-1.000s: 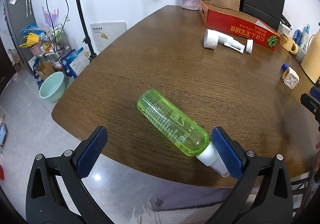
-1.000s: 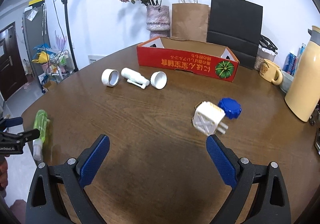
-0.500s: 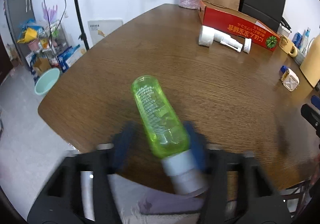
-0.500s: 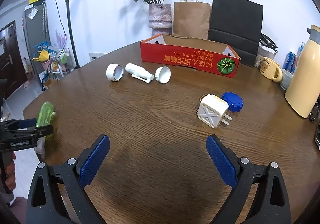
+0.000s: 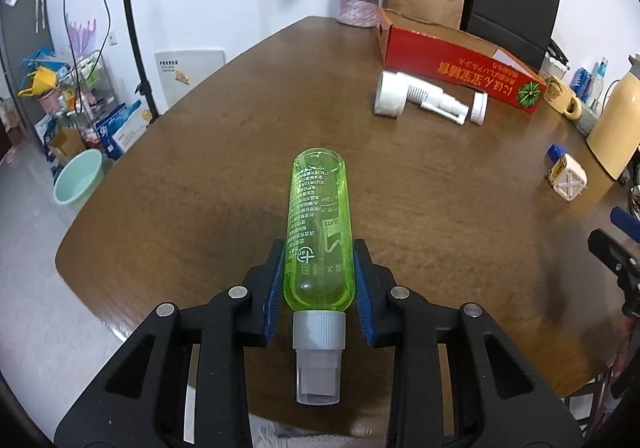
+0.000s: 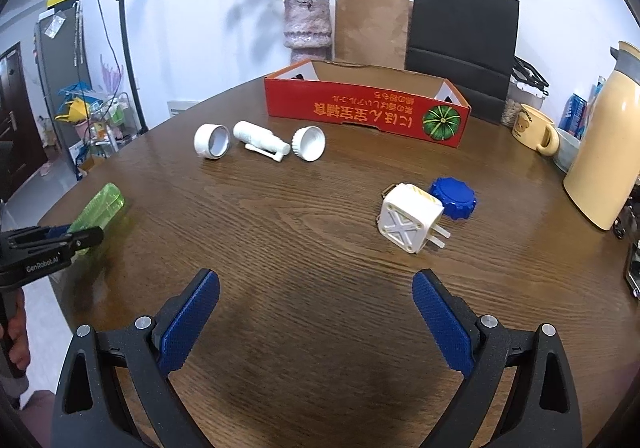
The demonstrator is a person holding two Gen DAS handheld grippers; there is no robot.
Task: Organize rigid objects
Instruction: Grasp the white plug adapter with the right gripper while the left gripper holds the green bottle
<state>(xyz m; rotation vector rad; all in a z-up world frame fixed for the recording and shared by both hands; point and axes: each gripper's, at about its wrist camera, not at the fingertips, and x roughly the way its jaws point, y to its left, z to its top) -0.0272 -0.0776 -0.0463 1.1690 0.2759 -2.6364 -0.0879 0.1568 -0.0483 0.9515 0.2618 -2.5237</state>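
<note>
Step in hand: grasp on the green spray bottle [image 5: 318,232], low centre of the left wrist frame, near the table [image 5: 224,120] front edge. The left gripper [image 5: 319,288] jaws are closing, blue pads flush on both sides of the bottle's lower body, grey cap pointing back at the camera. Likely target is the red cardboard box [image 5: 456,66], upper right, so the next move calls for a lift clear of the wood, then a carry past the white pump parts [image 5: 430,98] lying just in front of the box. The right gripper [image 6: 316,322] is wide open with nothing between the pads, over bare table. The right wrist view alone shows the box interior open on top, the white plug adapter [image 6: 408,222] touching the blue cap [image 6: 454,198], and the bottle side-on at far left. The left view alone shows pad contact.
</note>
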